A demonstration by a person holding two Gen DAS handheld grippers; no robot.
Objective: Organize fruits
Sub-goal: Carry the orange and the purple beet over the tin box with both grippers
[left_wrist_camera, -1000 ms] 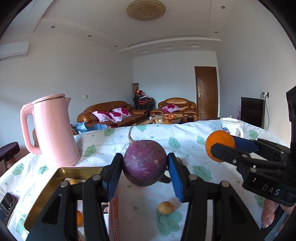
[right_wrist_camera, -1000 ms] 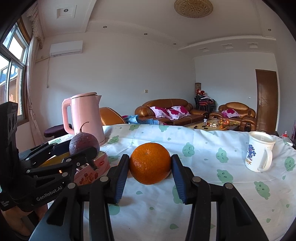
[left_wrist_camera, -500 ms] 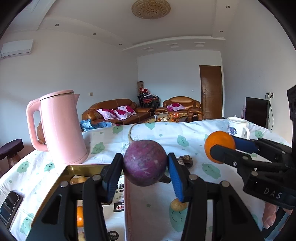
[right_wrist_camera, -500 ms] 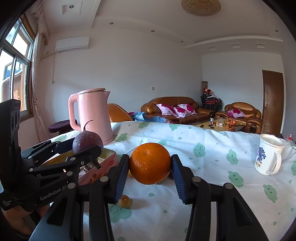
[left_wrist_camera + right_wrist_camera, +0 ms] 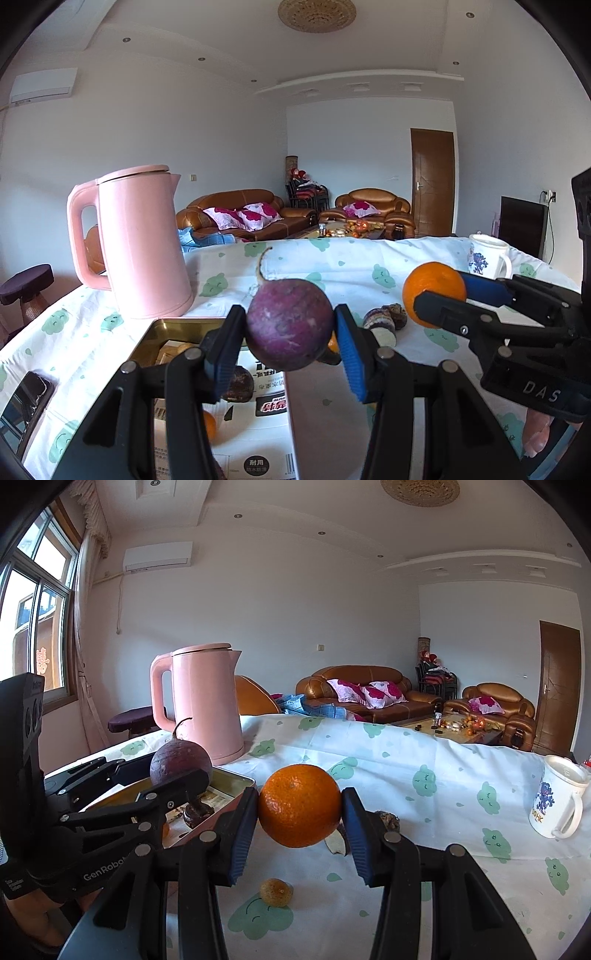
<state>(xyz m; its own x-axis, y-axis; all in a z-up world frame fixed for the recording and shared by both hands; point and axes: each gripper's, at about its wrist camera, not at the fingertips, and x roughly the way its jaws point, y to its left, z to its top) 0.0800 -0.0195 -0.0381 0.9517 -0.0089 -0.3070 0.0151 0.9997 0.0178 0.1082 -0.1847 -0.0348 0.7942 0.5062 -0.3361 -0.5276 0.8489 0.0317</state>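
Left gripper (image 5: 290, 334) clamps purple round fruit (image 5: 289, 324) at frame centre, above gold-rimmed tin (image 5: 147, 332). Right gripper (image 5: 299, 812) clamps orange (image 5: 299, 805) at centre, above tablecloth (image 5: 424, 775). Pink kettle (image 5: 205, 701) upper left.

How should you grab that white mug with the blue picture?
My guess: pinch the mug across its rim from above, one finger inside and one outside. It stands upright with its mouth open. Its handle sticks out to the right, away from both grippers, so side-on it's harder to reach. Both grippers are full right now.
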